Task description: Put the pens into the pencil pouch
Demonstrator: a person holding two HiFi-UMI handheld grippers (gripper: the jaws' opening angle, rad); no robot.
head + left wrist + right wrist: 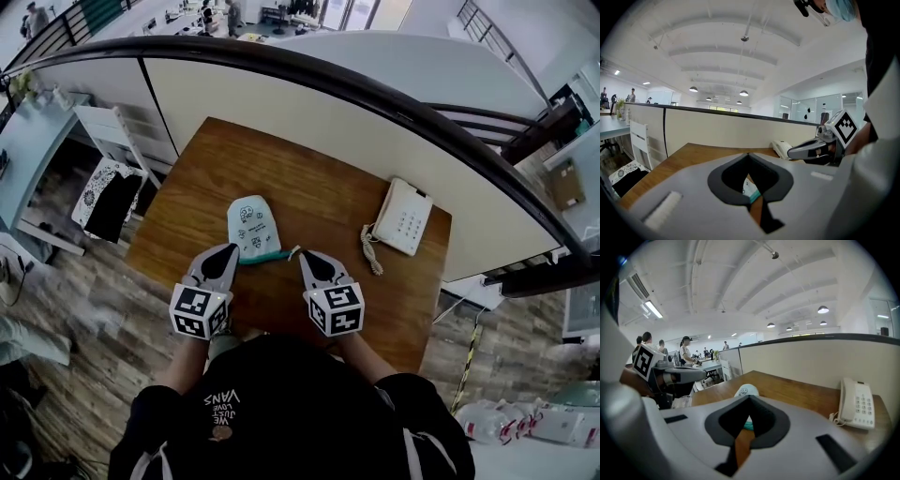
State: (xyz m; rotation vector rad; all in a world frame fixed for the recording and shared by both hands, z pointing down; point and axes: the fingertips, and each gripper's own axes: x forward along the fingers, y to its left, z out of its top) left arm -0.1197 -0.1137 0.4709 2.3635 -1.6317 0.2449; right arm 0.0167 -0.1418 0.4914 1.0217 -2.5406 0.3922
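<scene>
While both grippers are hovering low over the near part of the wooden table (309, 169), the step in hand looks to be the pick-up of the teal pen (261, 258), which is lying crosswise on the wood between the two tools, right at the near end of the pencil pouch (251, 225). To do it well, one gripper should be parting its jaws wide, coming down over the pen's middle and closing squarely across the barrel so that it is not rolling away. The other should be pinning or lifting the pouch's near edge so that the mouth is gaping; I cannot tell from here whether that mouth is open.

The left gripper (228, 251) is showing its jaws pressed together at the tips with nothing between them, the pen and the pouch only peeking through the hollow behind the tips. The right gripper (307, 257) is likewise clenched and empty, its tips hanging just beside the pen's pale end; whether they are touching it I cannot say.

Beyond the pen, the pouch is lying flat and pointing away from the person. Farther right, a white telephone (405, 217) is sitting well apart from it near the table's far corner.
</scene>
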